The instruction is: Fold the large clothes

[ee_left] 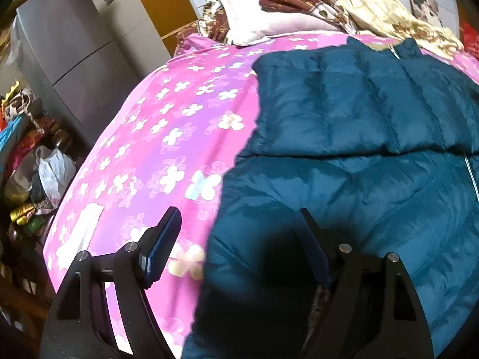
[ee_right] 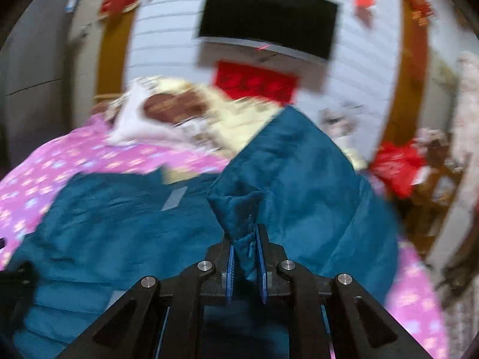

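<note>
On the bed [ee_left: 155, 137], over a pink bedspread printed with pale flowers, lies the teal quilted jacket [ee_left: 359, 125], spread across the right part of the left wrist view with its silver zipper [ee_left: 471, 176] running down near the right edge. Left gripper [ee_left: 236, 239]: its fingers [ee_left: 161, 242] stand released and well apart, one above the bedspread, the other above the jacket's near edge, with no cloth pinched between them; whether either touches the fabric cannot be told. Right gripper [ee_right: 246, 257]: its fingers [ee_right: 230, 269] are clenched on a bunched fold of the jacket [ee_right: 119, 224], which rises from the pads into a raised peak of teal cloth at centre right, while the remainder of the garment lies flat on the bed to the left. The right wrist view is blurred throughout. Behind the jacket, at the head of the bed, sits a heap of bedding [ee_left: 299, 3] in brown, cream and white, touching the jacket's collar end. Left of the bed stands a grey refrigerator [ee_left: 69, 48], and below it a clutter of bags and packages [ee_left: 45, 173] on the floor. On the white panelled wall [ee_right: 167, 36] hang a dark rectangular screen [ee_right: 266, 21] and, just under it, a red decoration [ee_right: 257, 82].
</note>
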A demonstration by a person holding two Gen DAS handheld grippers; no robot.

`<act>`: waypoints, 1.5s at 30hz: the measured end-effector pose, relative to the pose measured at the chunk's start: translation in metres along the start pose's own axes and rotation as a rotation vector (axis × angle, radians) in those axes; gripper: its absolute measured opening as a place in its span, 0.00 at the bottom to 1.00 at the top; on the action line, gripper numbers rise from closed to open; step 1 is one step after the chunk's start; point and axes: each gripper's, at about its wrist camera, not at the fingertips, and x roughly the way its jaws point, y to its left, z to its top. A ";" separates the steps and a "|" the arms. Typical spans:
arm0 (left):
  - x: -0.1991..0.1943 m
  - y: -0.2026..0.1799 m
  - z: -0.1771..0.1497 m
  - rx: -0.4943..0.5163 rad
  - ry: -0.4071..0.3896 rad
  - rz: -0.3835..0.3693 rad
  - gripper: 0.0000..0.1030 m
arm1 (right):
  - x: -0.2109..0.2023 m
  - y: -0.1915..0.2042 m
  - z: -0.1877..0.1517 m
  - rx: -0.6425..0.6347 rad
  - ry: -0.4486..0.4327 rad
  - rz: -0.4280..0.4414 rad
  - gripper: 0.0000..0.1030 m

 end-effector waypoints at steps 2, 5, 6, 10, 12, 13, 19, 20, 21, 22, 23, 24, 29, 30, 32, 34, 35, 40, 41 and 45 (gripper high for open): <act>0.002 0.006 0.003 -0.020 0.006 -0.006 0.76 | 0.022 0.045 -0.013 -0.003 0.038 0.092 0.12; 0.006 0.011 0.009 -0.061 0.025 -0.048 0.76 | 0.043 0.090 -0.033 -0.026 0.078 0.181 0.12; 0.005 0.011 0.010 -0.066 0.025 -0.053 0.76 | 0.051 0.101 -0.041 -0.030 0.099 0.222 0.12; -0.002 0.015 0.017 -0.093 -0.001 -0.062 0.76 | 0.052 0.127 -0.054 -0.054 0.098 0.328 0.12; -0.001 0.019 0.018 -0.114 0.000 -0.066 0.76 | 0.046 0.131 -0.055 -0.072 0.077 0.359 0.13; 0.000 0.021 0.017 -0.121 0.009 -0.072 0.76 | 0.040 0.134 -0.056 -0.080 0.076 0.353 0.25; 0.005 0.017 0.015 -0.126 0.037 -0.079 0.76 | 0.021 0.115 -0.060 -0.080 0.082 0.282 0.89; 0.004 0.016 0.016 -0.126 0.033 -0.084 0.76 | 0.016 0.110 -0.062 -0.094 0.102 0.270 0.89; 0.003 0.014 0.016 -0.125 0.029 -0.089 0.76 | 0.011 0.102 -0.063 -0.106 0.116 0.254 0.89; 0.000 0.012 0.016 -0.121 0.022 -0.096 0.76 | 0.006 0.095 -0.067 -0.129 0.133 0.221 0.89; -0.002 0.009 0.017 -0.119 0.013 -0.109 0.76 | 0.000 0.086 -0.073 -0.152 0.151 0.183 0.89; -0.004 0.005 0.017 -0.116 0.007 -0.128 0.76 | -0.002 0.079 -0.075 -0.168 0.161 0.155 0.89; -0.014 -0.017 0.028 -0.099 -0.022 -0.315 0.76 | -0.015 0.027 -0.106 -0.211 0.237 -0.069 0.91; -0.017 -0.021 0.032 -0.108 -0.035 -0.373 0.76 | -0.012 0.018 -0.113 -0.204 0.266 -0.101 0.91; -0.017 -0.029 0.042 -0.131 -0.041 -0.484 0.76 | -0.004 -0.005 -0.132 -0.116 0.306 -0.113 0.94; -0.010 -0.039 0.052 -0.159 -0.020 -0.574 0.76 | 0.001 -0.022 -0.144 0.000 0.328 -0.049 0.95; -0.004 -0.046 0.058 -0.172 -0.016 -0.601 0.76 | 0.002 -0.027 -0.143 0.024 0.334 -0.033 0.99; 0.015 -0.067 0.061 -0.189 0.020 -0.604 0.75 | 0.007 -0.036 -0.146 0.047 0.362 -0.013 1.00; 0.017 -0.066 0.060 -0.206 0.027 -0.619 0.64 | 0.007 -0.037 -0.146 0.047 0.365 -0.012 1.00; 0.014 -0.061 0.060 -0.211 0.028 -0.652 0.16 | 0.008 -0.040 -0.142 0.048 0.373 -0.011 1.00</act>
